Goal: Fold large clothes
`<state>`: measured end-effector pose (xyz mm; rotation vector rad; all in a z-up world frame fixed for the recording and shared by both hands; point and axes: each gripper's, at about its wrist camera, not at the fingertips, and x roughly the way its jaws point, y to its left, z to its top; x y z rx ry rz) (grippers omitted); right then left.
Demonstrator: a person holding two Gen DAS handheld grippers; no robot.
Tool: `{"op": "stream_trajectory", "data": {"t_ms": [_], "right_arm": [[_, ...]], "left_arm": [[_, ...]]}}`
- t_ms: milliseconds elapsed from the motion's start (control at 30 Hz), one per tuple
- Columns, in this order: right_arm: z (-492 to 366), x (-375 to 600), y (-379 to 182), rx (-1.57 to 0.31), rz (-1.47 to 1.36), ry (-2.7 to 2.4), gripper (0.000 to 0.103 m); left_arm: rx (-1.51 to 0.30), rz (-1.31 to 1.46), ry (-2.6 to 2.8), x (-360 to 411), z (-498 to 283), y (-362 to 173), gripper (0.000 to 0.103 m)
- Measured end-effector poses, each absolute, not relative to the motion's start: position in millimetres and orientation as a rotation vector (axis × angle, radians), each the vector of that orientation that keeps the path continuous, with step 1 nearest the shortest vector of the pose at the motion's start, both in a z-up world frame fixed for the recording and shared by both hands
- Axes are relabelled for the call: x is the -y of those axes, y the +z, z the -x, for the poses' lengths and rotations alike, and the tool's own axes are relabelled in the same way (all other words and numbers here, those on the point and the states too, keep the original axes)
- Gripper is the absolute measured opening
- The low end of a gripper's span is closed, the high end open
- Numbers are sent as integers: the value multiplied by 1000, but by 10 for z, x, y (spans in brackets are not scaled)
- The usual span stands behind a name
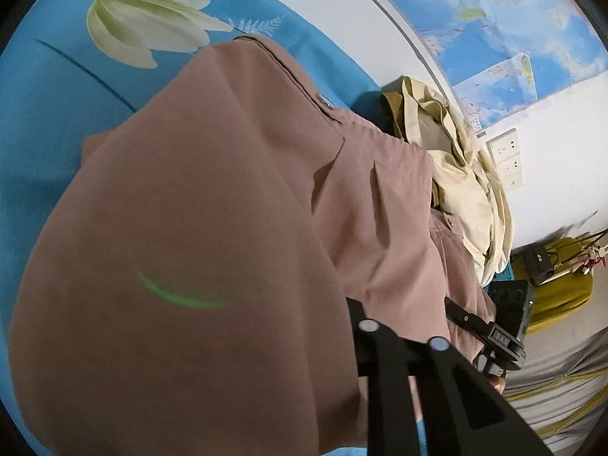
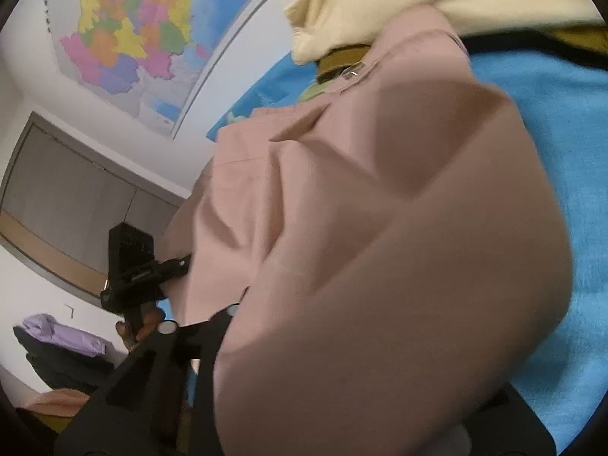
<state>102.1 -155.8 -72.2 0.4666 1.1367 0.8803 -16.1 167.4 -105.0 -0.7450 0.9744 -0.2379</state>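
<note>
Underneath everything, surface: blue bedsheet (image 1: 49, 121) printed with pale flowers (image 1: 152, 22), showing from 8 to 12 o'clock in the left wrist view and at 3 o'clock in the right wrist view (image 2: 551, 190).
Room, wall: white, carrying a coloured map (image 1: 513, 19) at 1 o'clock in the left view, with white wall sockets (image 1: 507, 159) below it.
Room, far side: grey cabinet doors (image 2: 76, 197) at 9 o'clock in the right view; purple and dark clothes (image 2: 64, 342) piled at 8 o'clock.
Task garment: dusty-pink garment (image 1: 197, 228) with a buttoned band (image 1: 323, 102), draped across the sheet and filling the centre of both views (image 2: 380, 247).
Neighbouring cloth: cream garment (image 1: 463, 174) heaped at 2 o'clock, touching the pink one.
Left gripper (image 1: 402, 338): fingers together, fabric pinched between them.
Right gripper (image 2: 205, 319): fingers run under the pink fold; grip state cannot be told.
Hidden or unclear: right fingertips covered by cloth; pink fabric in the right view motion-blurred; green arc (image 1: 178, 292) on the fabric, source unknown.
</note>
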Motion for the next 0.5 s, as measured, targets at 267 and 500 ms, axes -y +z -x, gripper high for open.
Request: {"op": "stream_trajectory", "data": {"t_ms": [267, 500], "right_arm": [[-1103, 1044, 316, -927, -393, 1046, 16], [-1749, -25, 1197, -755, -331, 1195, 15]], "left_arm": [[-825, 624, -282, -2120, 78, -292, 10], [-659, 469, -106, -2858, -220, 703, 10]]}}
